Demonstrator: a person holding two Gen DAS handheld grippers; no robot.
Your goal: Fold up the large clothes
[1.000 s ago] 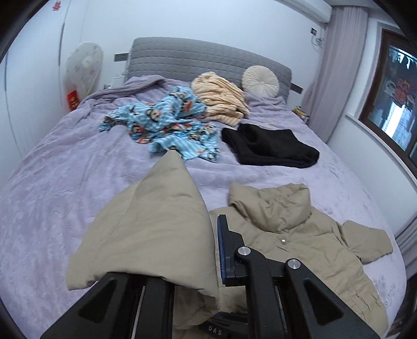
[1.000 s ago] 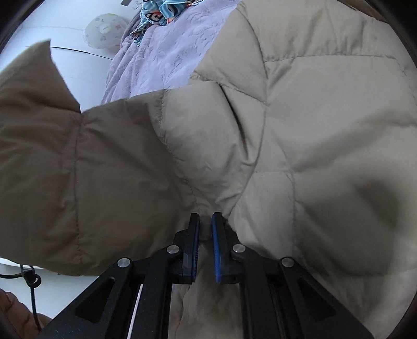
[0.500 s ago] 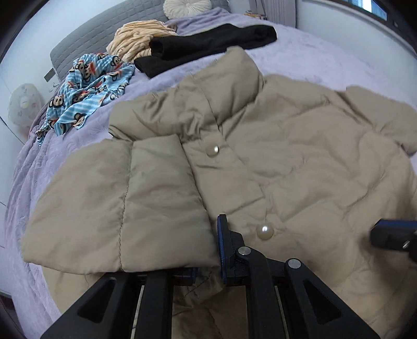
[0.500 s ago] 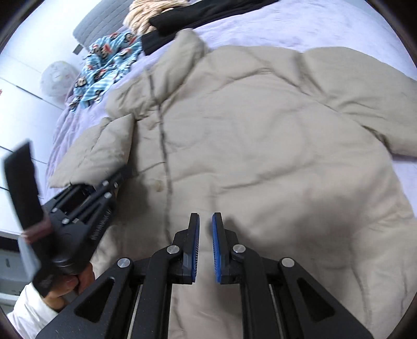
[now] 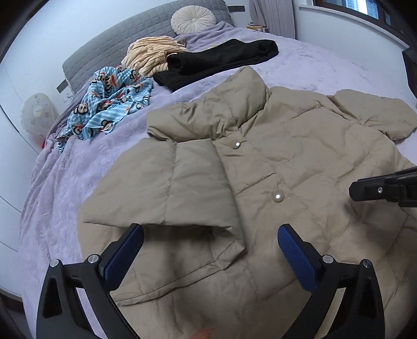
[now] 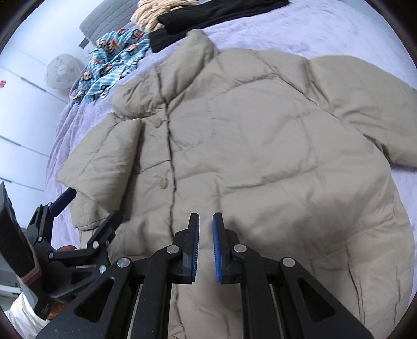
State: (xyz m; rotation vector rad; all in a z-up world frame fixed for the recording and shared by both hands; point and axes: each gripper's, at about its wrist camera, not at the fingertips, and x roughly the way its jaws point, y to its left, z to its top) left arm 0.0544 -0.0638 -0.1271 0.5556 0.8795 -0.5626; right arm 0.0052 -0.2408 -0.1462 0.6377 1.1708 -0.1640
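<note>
A beige puffer jacket (image 5: 286, 156) lies front up on the lavender bed, collar toward the headboard. Its left sleeve (image 5: 169, 187) is folded across the chest, and the other sleeve (image 5: 372, 114) lies spread to the right. My left gripper (image 5: 211, 232) hovers over the folded sleeve's cuff with its jaws opening wide, the pads clear of the cloth. My right gripper (image 6: 206, 216) hangs above the jacket's (image 6: 260, 156) lower front. Its jaws are opening from a narrow gap with nothing between them. The left gripper (image 6: 92, 204) also shows at the jacket's left edge.
Farther up the bed lie a blue monkey-print garment (image 5: 112, 101), a black garment (image 5: 221, 60), a striped cream garment (image 5: 151, 54) and a round cushion (image 5: 192, 17). Bare bedspread (image 5: 65, 182) runs along the left, ending at the bed's edge. A hand and a white sleeve (image 6: 20, 313) are at lower left.
My left gripper carried the sleeve down across the jacket's front, then let it go and opened wide. The right gripper pulled back from the fabric and now holds steady.
</note>
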